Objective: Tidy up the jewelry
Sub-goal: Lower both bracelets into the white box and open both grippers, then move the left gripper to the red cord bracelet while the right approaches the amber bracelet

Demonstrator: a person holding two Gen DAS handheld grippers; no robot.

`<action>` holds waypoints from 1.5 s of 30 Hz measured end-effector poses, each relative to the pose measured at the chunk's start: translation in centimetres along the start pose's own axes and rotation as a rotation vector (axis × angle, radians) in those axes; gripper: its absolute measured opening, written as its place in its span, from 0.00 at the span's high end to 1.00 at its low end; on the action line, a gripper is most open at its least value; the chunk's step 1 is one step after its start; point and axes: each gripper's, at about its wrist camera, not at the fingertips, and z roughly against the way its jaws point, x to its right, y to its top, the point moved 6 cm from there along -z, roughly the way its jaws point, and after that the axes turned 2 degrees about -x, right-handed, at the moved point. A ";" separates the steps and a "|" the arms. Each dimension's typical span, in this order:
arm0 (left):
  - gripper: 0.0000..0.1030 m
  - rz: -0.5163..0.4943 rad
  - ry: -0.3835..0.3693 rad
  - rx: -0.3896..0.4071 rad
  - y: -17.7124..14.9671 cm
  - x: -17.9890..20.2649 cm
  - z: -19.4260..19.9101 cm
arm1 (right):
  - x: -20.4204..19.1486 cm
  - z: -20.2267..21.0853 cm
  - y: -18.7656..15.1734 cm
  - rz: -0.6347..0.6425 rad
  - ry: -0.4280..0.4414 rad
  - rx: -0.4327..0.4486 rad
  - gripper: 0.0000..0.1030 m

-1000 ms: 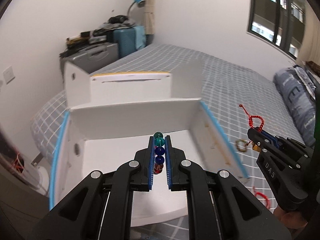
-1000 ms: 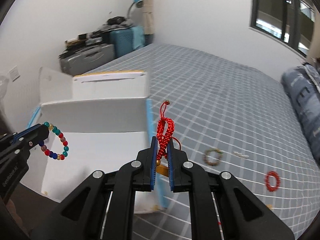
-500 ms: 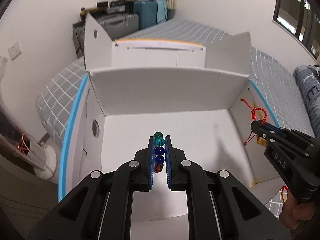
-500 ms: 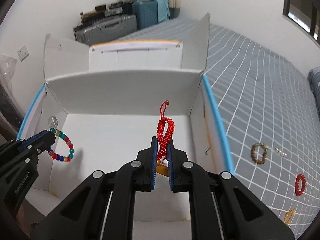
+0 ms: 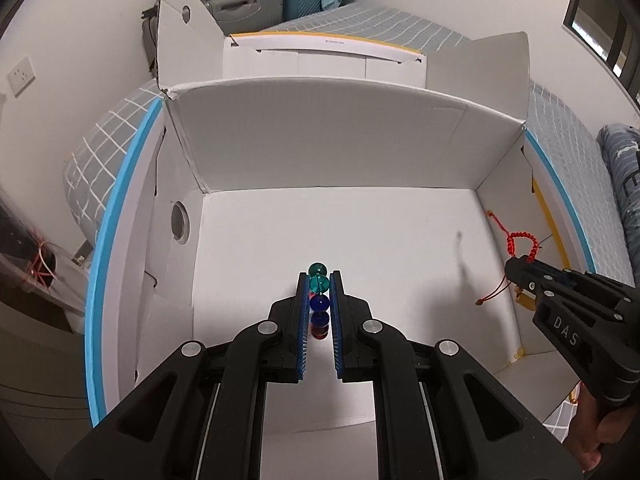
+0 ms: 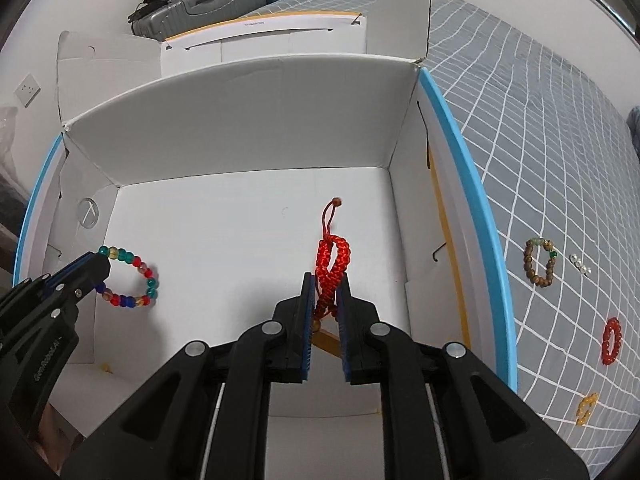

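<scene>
An open white cardboard box (image 5: 320, 136) with blue-edged sides stands on the bed; it also shows in the right wrist view (image 6: 256, 120). My left gripper (image 5: 319, 280) is shut on a multicoloured bead bracelet (image 5: 319, 286), held above the box floor; the bracelet's full loop shows in the right wrist view (image 6: 132, 276). My right gripper (image 6: 325, 284) is shut on a red braided cord bracelet (image 6: 332, 264), also inside the box, near its right wall. In the left wrist view the right gripper (image 5: 516, 270) sits at the right with the red cord (image 5: 520, 240).
On the grey checked bedspread (image 6: 540, 140) right of the box lie a brown bead bracelet (image 6: 540, 264), small clear beads (image 6: 580, 266), a red bead ring (image 6: 612, 340) and a yellow piece (image 6: 586, 408). Suitcases (image 5: 256, 0) stand behind the box. Box flaps stand upright.
Both grippers have moved forward and down into the box, each still holding its bracelet. The box floor now fills both views.
</scene>
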 end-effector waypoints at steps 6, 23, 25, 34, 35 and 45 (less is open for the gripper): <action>0.64 -0.007 0.015 0.025 0.2 0.1 0.5 | -1.1 1.3 -0.1 0.039 -0.010 0.050 0.51; 0.07 -0.013 0.016 0.177 1.1 0.2 4.2 | -0.1 7.8 0.4 0.014 -0.055 0.253 0.08; 0.06 -0.017 0.010 0.190 0.9 0.7 4.8 | 0.5 8.5 0.3 0.003 -0.065 0.274 0.08; 0.06 -0.076 -0.012 0.226 0.4 4.6 6.9 | 5.3 11.3 -1.0 -0.062 -0.131 0.318 0.07; 0.06 -0.088 -0.016 0.232 0.3 5.4 7.2 | 5.9 11.5 -1.3 -0.065 -0.139 0.320 0.07; 0.06 -0.220 -0.108 0.248 -1.7 15.4 8.4 | 15.6 14.6 -5.9 -0.159 -0.253 0.331 0.07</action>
